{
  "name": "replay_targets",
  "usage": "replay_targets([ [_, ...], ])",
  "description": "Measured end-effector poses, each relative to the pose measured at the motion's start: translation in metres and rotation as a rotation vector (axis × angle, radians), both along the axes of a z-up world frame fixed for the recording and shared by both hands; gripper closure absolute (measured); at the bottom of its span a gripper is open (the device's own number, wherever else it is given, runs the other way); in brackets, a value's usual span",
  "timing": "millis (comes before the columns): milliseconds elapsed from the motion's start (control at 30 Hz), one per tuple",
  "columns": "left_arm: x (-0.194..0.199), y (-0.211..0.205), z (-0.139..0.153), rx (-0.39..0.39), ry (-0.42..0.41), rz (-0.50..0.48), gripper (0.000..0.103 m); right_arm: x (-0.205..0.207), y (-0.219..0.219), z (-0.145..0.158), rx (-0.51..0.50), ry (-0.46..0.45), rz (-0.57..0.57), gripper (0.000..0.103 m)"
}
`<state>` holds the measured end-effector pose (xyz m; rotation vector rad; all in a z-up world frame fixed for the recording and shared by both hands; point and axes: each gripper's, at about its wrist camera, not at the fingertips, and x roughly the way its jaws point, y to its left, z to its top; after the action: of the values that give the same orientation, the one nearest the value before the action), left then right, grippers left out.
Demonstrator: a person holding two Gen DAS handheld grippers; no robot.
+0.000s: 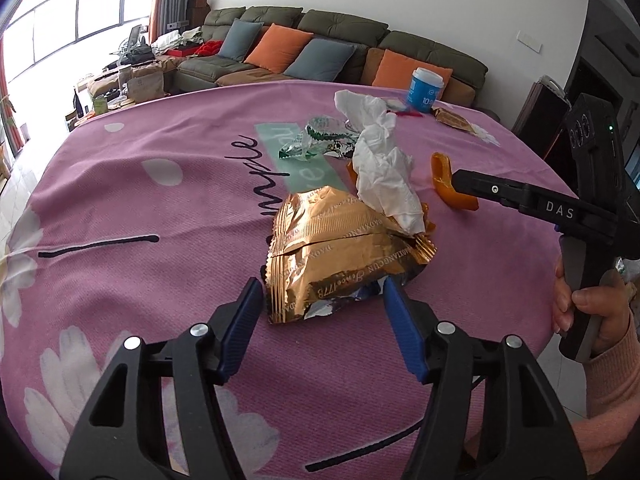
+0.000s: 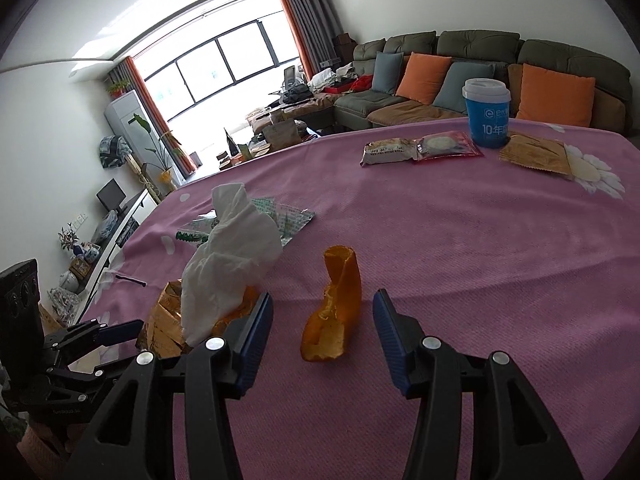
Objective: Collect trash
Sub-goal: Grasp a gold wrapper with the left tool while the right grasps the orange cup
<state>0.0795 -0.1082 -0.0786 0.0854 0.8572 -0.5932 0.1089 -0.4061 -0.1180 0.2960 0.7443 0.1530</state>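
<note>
A crumpled gold foil wrapper (image 1: 328, 248) lies on the pink tablecloth (image 1: 160, 300). A white tissue (image 1: 380, 164) stands bunched on its far side. My left gripper (image 1: 322, 284) is open, its blue pads on either side of the wrapper's near edge without pressing it. A curled orange peel (image 2: 336, 308) sits between the open fingers of my right gripper (image 2: 323, 298), untouched. Another bit of peel (image 2: 240, 308) shows under the tissue (image 2: 232, 260). A clear green-printed wrapper (image 1: 320, 140) lies farther back.
A blue cup with a white lid (image 2: 486, 116) stands at the far side, with a beige snack packet (image 2: 388, 150), a red one (image 2: 448, 144) and a brown one (image 2: 536, 156) beside it. A sofa with cushions (image 2: 480, 72) lies beyond the table.
</note>
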Motion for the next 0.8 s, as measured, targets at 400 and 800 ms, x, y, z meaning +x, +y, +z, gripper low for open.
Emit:
replay_targets([
  [400, 0.008, 0.002, -0.003, -0.01, 0.009, 0.023, 0.075, 0.005, 0.001, -0.009, 0.002, 0.07, 0.008, 0.077],
  [800, -0.009, 0.022, 0.006, -0.049, -0.015, 0.037, 0.089, -0.005, 0.004, 0.004, 0.019, 0.001, 0.025, 0.084],
])
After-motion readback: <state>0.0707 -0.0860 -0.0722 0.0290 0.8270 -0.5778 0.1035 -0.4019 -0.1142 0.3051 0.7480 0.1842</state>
